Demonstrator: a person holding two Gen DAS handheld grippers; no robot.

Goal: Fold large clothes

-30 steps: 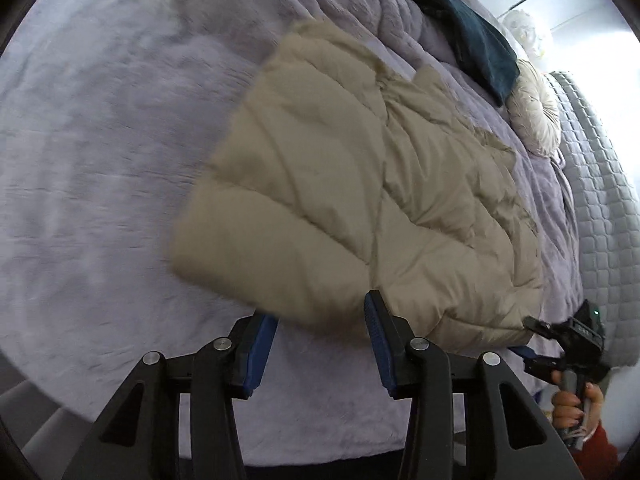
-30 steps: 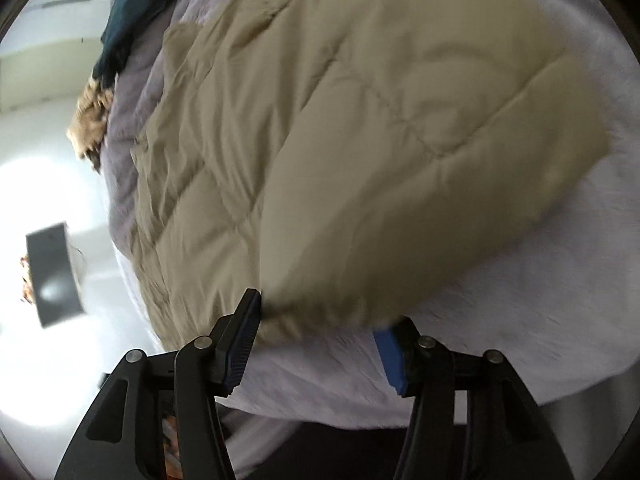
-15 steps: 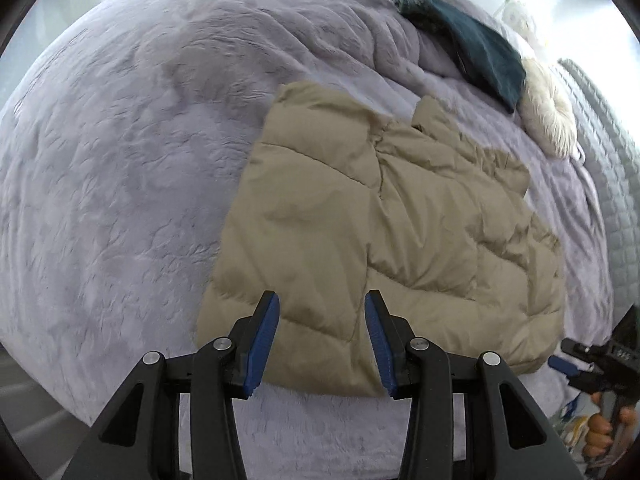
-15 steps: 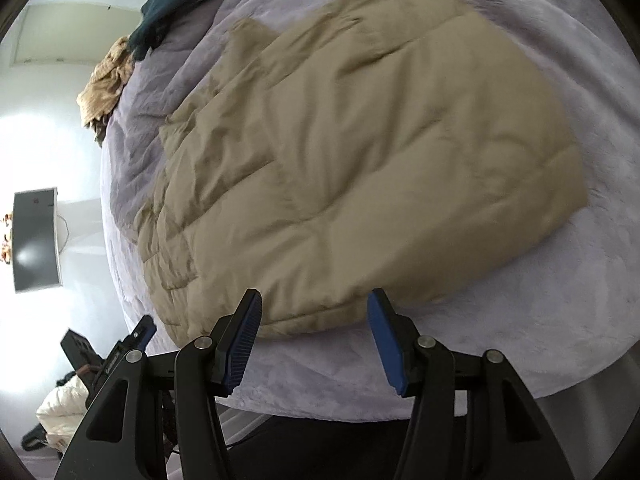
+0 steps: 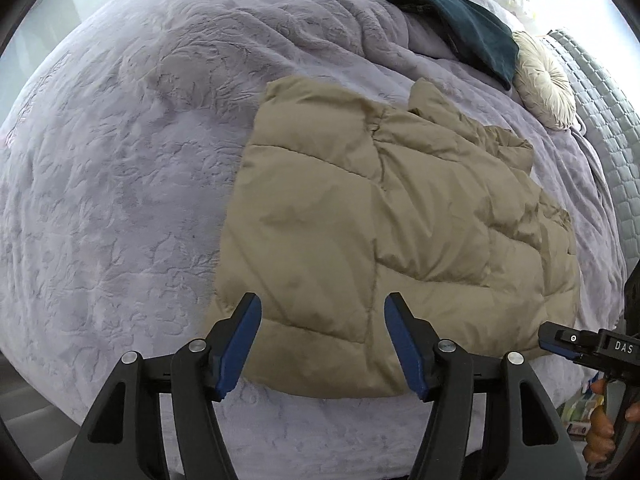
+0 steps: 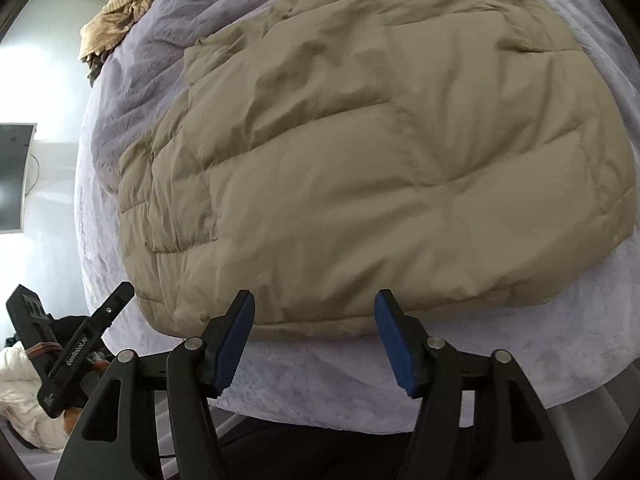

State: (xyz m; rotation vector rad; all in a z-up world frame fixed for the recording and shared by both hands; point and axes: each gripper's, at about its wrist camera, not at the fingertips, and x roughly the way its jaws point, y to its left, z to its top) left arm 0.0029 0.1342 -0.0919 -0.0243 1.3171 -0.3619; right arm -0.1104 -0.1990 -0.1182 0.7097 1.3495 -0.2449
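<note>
Bed, one lilac plush blanket [image 5: 120, 184] covering it; quilted grey headboard [image 5: 612, 152] at right edge. One beige puffer jacket [image 5: 372, 224], folded, lying flat near blanket's near edge. One dark teal garment [image 5: 460, 28] and one round cream cushion [image 5: 544, 88] beyond it. One tan garment [image 6: 116, 20] at far corner. Left gripper [image 5: 323, 344]: jaws just opened wider, nothing between. Right gripper [image 6: 314, 340]: jaws just opened wider, empty, above jacket hem.

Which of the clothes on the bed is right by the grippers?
The tan puffy jacket, spread flat just past both open grippers. The dark teal garment and the crumpled golden-brown one lie far across the bed.
</note>
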